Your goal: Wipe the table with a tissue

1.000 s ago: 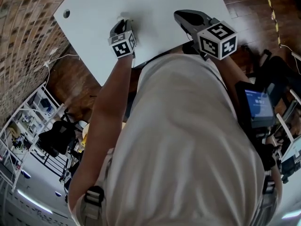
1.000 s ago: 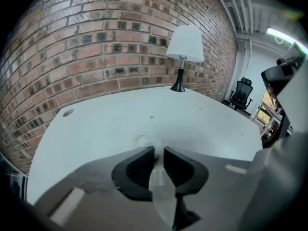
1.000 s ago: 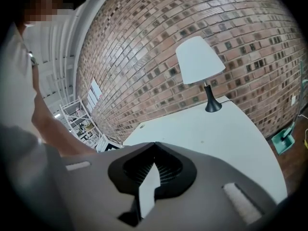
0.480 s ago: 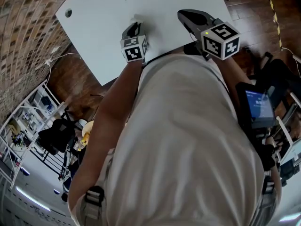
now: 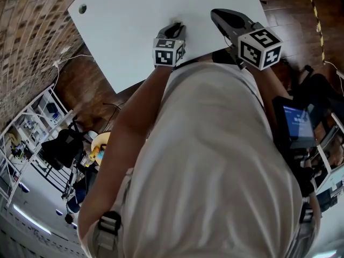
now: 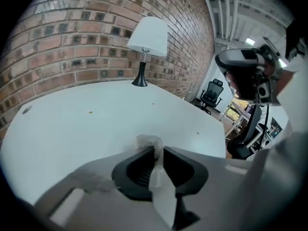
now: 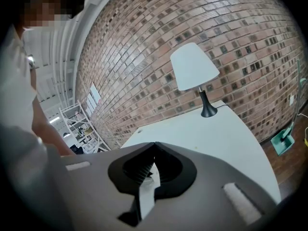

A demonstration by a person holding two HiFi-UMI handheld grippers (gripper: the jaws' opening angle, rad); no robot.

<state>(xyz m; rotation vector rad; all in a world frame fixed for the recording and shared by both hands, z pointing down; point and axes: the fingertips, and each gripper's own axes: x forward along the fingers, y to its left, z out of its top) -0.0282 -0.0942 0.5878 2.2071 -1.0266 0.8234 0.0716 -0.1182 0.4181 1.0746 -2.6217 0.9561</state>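
The white table (image 5: 134, 15) fills the top of the head view. My left gripper (image 5: 173, 32) reaches over its near edge, pointing down at the surface. In the left gripper view its jaws (image 6: 159, 150) are shut on a crumpled white tissue (image 6: 150, 142), which sticks out past the tips and rests on the table (image 6: 72, 124). My right gripper (image 5: 219, 15) hovers over the table's near right part, apart from the tissue. In its own view the right gripper (image 7: 154, 146) has its tips together and nothing between them.
A white-shaded lamp (image 6: 148, 37) stands at the table's far edge by the brick wall. Small specks (image 6: 90, 112) lie on the tabletop, and a round hole (image 5: 82, 8) sits near its left corner. A screen (image 5: 295, 123) is at the right, a shelf rack (image 5: 32, 138) at the left.
My left gripper has slid to the right along the table's near edge with the tissue in its jaws. The right gripper has stayed about where it was.
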